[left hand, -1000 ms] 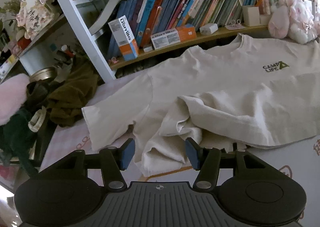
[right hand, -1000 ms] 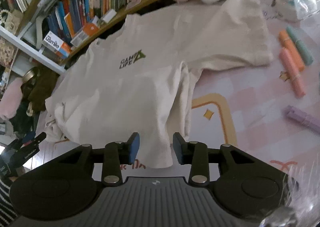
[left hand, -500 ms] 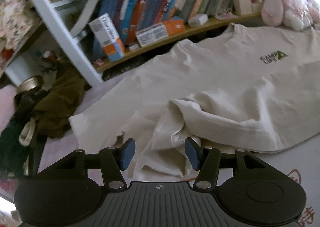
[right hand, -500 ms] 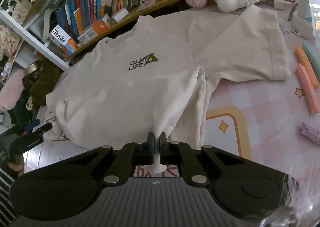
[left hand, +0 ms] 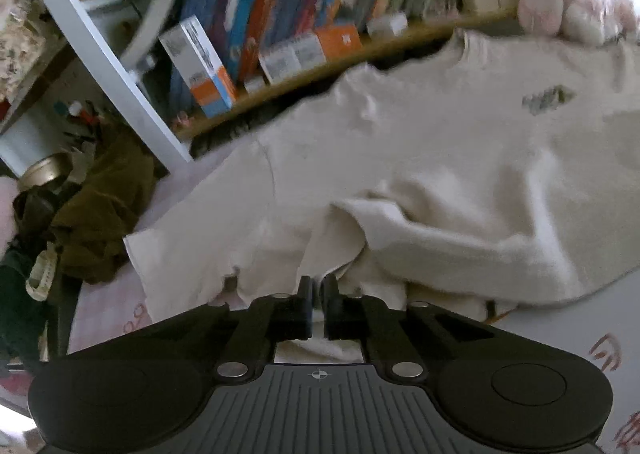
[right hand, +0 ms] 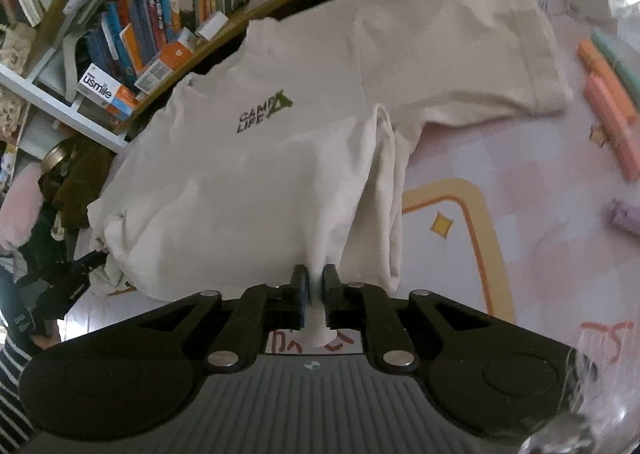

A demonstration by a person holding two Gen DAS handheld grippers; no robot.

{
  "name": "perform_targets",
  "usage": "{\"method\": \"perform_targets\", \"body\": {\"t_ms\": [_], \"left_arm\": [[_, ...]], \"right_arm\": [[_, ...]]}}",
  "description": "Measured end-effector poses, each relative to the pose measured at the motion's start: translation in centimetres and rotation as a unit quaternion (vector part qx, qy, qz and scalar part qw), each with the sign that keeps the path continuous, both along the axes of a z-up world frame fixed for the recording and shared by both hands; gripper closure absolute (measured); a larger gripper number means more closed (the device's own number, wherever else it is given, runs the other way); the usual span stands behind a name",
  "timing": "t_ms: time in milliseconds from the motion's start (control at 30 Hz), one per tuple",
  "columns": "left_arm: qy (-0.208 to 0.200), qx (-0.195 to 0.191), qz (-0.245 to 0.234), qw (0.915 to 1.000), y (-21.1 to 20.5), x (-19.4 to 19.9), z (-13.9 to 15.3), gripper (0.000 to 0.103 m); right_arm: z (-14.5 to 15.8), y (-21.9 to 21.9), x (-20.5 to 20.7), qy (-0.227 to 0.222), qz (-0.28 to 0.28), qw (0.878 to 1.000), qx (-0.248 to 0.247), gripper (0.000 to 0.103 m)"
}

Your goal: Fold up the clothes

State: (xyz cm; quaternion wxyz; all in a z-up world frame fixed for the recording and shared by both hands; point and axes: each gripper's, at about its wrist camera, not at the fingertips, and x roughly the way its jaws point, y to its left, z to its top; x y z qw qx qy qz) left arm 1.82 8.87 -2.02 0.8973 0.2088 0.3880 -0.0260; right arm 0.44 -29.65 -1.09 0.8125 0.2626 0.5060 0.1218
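Pink patterned table mat lay under everything. Nearest me, my left gripper was clamped on a bunched fold of the cream T-shirt at its hem; my right gripper pinched the hem too, pulling up a ridge. Beyond, the shirt lay spread, logo up, collar toward the bookshelf. Markers sat to the right.

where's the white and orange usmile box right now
In the right wrist view the white and orange usmile box sits at far left on the lower wooden bookshelf, beside the cream Camp Life T-shirt's collar end, below the leaning books.
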Motion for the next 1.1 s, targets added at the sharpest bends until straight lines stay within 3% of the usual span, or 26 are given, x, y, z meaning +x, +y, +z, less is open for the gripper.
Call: {"method": "perform_targets", "body": {"t_ms": [167,367,533,767,1100], "left_arm": [[-0.052,-0.032,0.015,0.9981,0.7,-2.0,3.5,0.1],[-0.098,-0.092,0.05,0.9897,4.0,-6.0,8.2,0.1],[-0.12,-0.123,0.049,0.9839,6.3,-11.0,11.2,0.1],[-0.122,-0.158,0.022,0.9797,10.0,-19.0,13.4,0.1],[-0.07,-0.165,-0.053,0.9824,12.2,-25.8,12.0,0.1]], "right_arm": [[0.5,-0.2,-0.3,-0.011,0.005,1.0,0.002,0.098],[3.5,-1.2,-2.8,-0.044,-0.012,0.999,-0.011,0.098],[6.7,-1.6,-6.7,-0.058,-0.024,0.998,-0.022,0.098],[9.2,-1.3,-14.0,-0.035,-0.033,0.998,-0.038,0.098],[8.2,-1.0,-21.8,0.016,-0.076,0.995,-0.061,0.098]]}}
